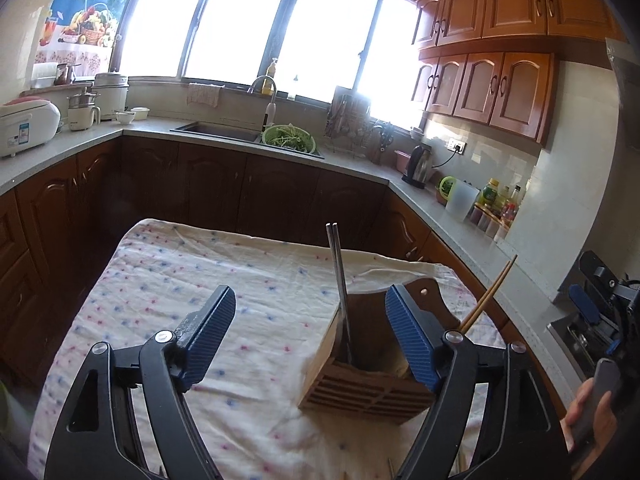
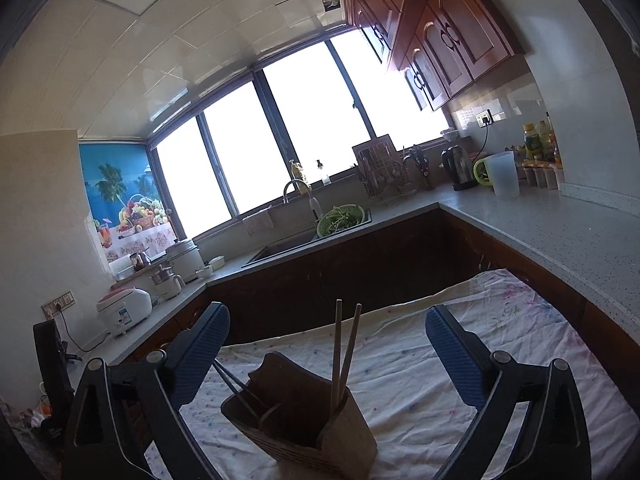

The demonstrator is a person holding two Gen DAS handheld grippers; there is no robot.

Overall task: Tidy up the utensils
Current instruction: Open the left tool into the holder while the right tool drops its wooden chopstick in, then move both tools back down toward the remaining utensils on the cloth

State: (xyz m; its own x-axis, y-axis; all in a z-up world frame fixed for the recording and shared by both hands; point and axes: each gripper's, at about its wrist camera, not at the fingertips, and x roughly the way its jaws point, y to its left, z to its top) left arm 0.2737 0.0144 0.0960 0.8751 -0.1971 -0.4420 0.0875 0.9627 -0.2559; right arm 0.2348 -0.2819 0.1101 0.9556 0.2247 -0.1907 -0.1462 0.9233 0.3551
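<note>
A wooden utensil holder (image 1: pixel 360 384) stands on the cloth-covered table (image 1: pixel 180 280). A pair of metal chopsticks (image 1: pixel 338 272) stands upright in one compartment, and wooden chopsticks (image 1: pixel 490 294) lean out of another. My left gripper (image 1: pixel 310 291) is open, its blue pads either side of the metal chopsticks without touching them. In the right wrist view the holder (image 2: pixel 304 428) sits low between the fingers of my right gripper (image 2: pixel 328 310), which is wide open around the wooden chopsticks (image 2: pixel 344 352) and clear of them. The metal chopsticks (image 2: pixel 234 384) lean left there.
A person's hand (image 1: pixel 588 420) shows at the right edge. An L-shaped counter (image 2: pixel 560 232) wraps around the table, with a sink (image 1: pixel 216 130), a green colander (image 1: pixel 288 138), a kettle (image 1: pixel 418 164), a jug (image 1: pixel 462 200) and bottles (image 1: pixel 496 196). Dark cabinets stand close behind the table.
</note>
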